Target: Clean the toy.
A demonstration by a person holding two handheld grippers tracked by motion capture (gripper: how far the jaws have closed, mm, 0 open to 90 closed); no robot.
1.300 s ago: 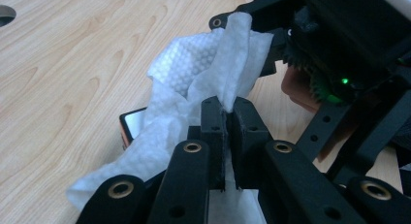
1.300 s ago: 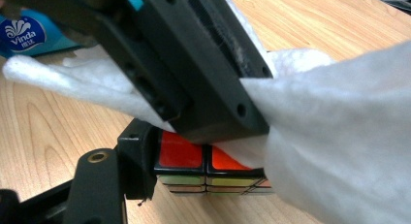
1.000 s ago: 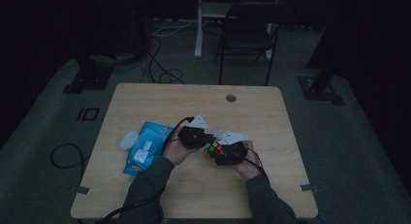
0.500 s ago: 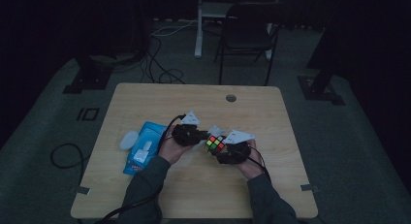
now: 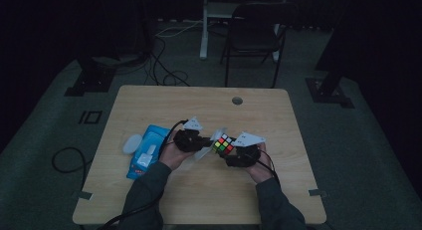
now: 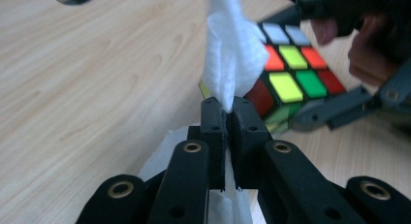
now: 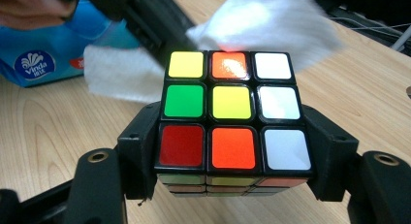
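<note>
Right gripper (image 7: 232, 151): jaws clamped on opposite sides of a scrambled puzzle cube (image 7: 232, 112), held just above the table (image 5: 164, 100). In the right gripper view the cube's upper face reads yellow, orange, white; green, yellow, white; red, orange, white.

Left gripper (image 6: 226, 112): jaws pressed together on a folded white wipe (image 6: 232, 54). The left gripper view shows the wipe standing up from the pinch and lying against the cube's side at 1 o'clock, with more wipe trailing down between the linkage; the right gripper view shows the same wipe spread behind the cube at 12 to 1 o'clock.

High view: the cube (image 5: 224, 144) sits between the two grippers near the table's middle; left gripper (image 5: 191, 139) at its 9 o'clock, right gripper (image 5: 242, 153) at its 4 o'clock.

Blue wipes packet (image 5: 147, 153): flat on the table, 9 o'clock of the left gripper. A small white lid (image 5: 132, 143) lies just beside the packet's left edge.

Cable hole (image 5: 237, 100): 12 o'clock of the cube, near the far edge.
</note>
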